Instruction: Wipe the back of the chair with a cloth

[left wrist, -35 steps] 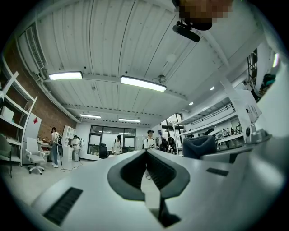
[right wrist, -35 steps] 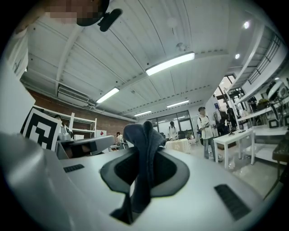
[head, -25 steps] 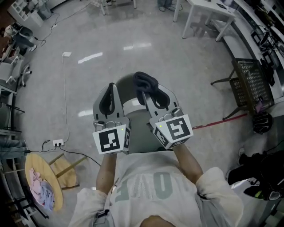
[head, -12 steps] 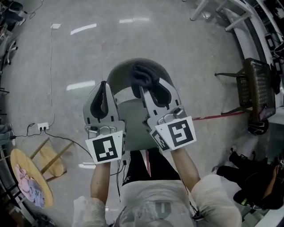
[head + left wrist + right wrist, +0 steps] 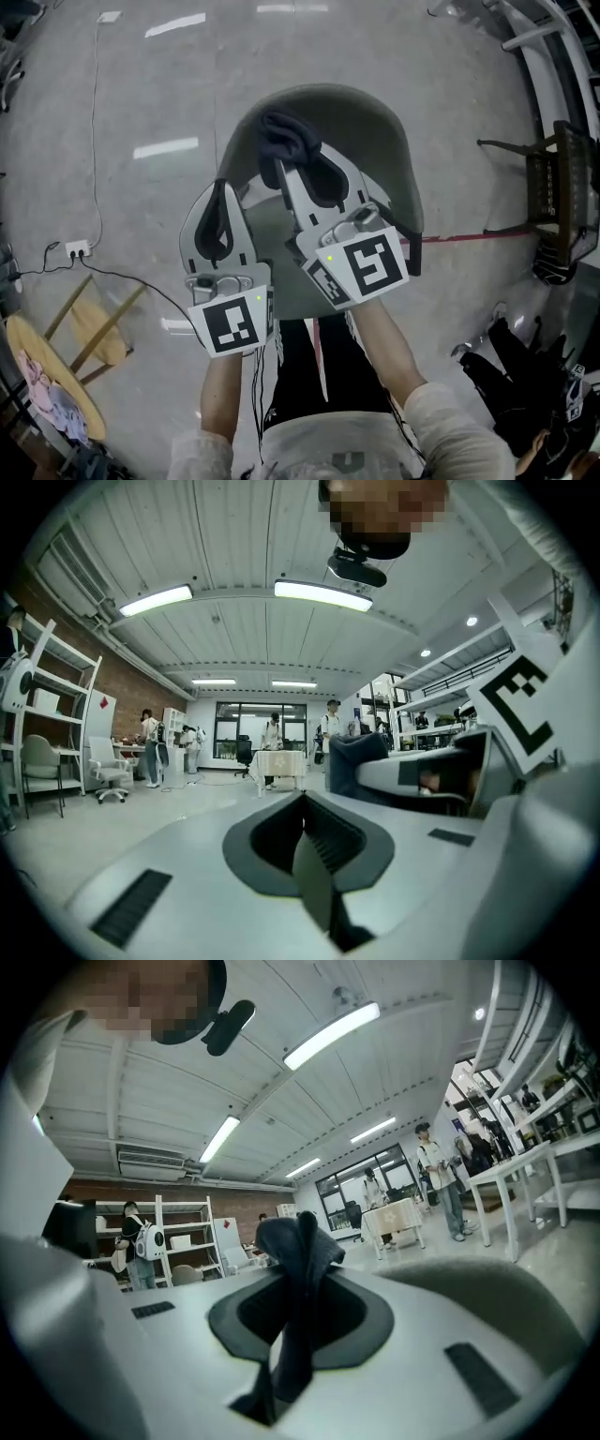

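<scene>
A grey shell chair (image 5: 380,117) stands right below me, its curved back at the far side. My right gripper (image 5: 283,169) is shut on a dark blue cloth (image 5: 284,141), which bunches out past the fingertips, just above the inside of the chair back. In the right gripper view the cloth (image 5: 298,1260) is pinched between the jaws, with the grey chair back (image 5: 497,1302) to the right. My left gripper (image 5: 220,192) hovers over the chair's left edge, shut and holding nothing. The left gripper view shows the shut left gripper (image 5: 305,832) and the cloth (image 5: 356,759) beside it.
A round wooden stool (image 5: 19,356) holding pale cloths stands at the lower left, next to a wooden frame (image 5: 94,323). A power strip (image 5: 77,248) and cables lie on the floor to the left. A dark mesh chair (image 5: 562,192) and black bags (image 5: 525,370) are on the right.
Both grippers have moved forward over the chair, which now fills the middle of the view. The right gripper has carried the cloth up to the chair back.
</scene>
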`<state>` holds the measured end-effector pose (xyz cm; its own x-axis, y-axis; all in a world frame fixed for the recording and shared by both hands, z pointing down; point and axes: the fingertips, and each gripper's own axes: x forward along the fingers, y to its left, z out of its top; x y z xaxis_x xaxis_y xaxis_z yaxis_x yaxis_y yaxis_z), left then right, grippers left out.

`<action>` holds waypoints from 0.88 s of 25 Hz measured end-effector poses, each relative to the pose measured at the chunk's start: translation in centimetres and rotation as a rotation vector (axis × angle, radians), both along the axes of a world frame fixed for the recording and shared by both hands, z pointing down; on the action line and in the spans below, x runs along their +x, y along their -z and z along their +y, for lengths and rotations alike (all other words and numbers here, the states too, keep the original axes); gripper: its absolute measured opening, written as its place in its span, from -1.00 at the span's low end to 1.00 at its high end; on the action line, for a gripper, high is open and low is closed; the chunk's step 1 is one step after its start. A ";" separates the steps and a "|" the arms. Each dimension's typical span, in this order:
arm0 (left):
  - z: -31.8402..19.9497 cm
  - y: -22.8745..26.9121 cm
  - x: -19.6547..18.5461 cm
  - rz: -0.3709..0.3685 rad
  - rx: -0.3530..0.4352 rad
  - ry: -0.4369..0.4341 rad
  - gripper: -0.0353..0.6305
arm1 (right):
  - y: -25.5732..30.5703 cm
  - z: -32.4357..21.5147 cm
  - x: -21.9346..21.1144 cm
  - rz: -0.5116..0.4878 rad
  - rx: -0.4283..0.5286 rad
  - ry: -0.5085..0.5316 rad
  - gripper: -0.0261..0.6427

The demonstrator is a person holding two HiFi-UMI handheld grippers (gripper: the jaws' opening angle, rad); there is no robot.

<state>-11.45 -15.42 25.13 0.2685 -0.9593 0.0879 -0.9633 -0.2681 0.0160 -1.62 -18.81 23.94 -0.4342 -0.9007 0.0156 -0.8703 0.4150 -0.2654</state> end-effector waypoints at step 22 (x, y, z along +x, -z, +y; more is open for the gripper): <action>-0.8 -5.6 -4.4 -0.017 -0.069 0.093 -0.85 | -6.8 -4.4 -3.5 0.127 -0.067 0.014 -0.75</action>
